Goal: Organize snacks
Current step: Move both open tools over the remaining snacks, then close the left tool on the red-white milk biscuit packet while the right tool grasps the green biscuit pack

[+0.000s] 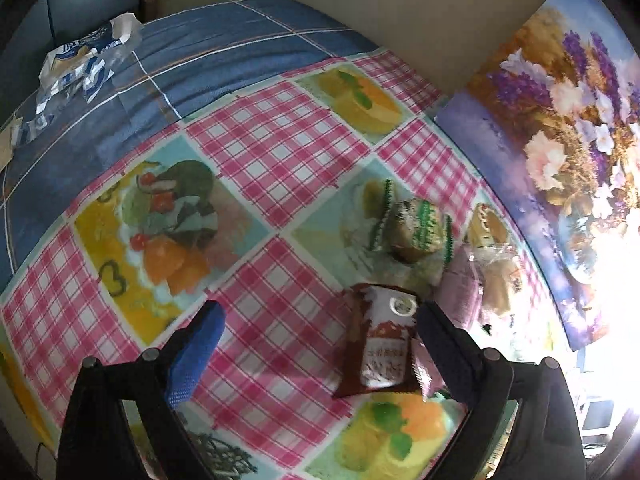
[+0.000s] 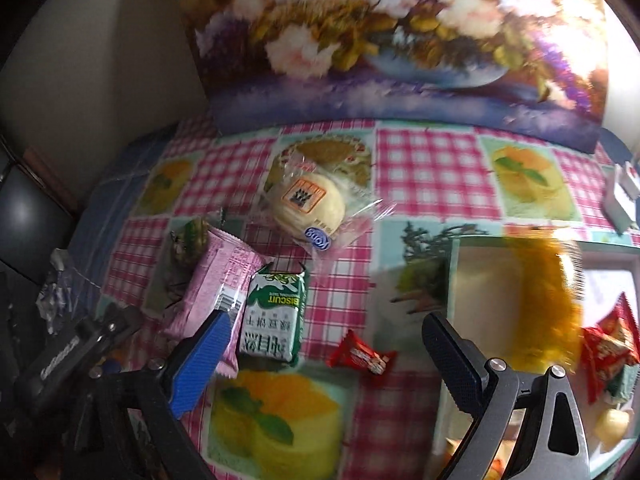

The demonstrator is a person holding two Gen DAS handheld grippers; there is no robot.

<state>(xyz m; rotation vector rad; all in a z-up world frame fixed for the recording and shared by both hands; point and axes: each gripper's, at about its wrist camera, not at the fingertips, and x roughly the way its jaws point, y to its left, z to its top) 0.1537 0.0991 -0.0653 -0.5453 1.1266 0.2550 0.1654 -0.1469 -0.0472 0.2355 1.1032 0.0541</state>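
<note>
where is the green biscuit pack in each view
Left wrist: not clearly in it. A round green-and-white wrapped snack lies right of centre, but I cannot tell it is the same item.
Right wrist: the green biscuit pack lies left of centre, touching the pink wrapper, beside the blue finger pad.
Shared landmark: the flower painting standing at the table's far edge.

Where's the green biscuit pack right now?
In the right wrist view the green biscuit pack lies flat on the checked tablecloth, left of centre, against the pink wrapper on its left, with the small red candy to its lower right.
</note>
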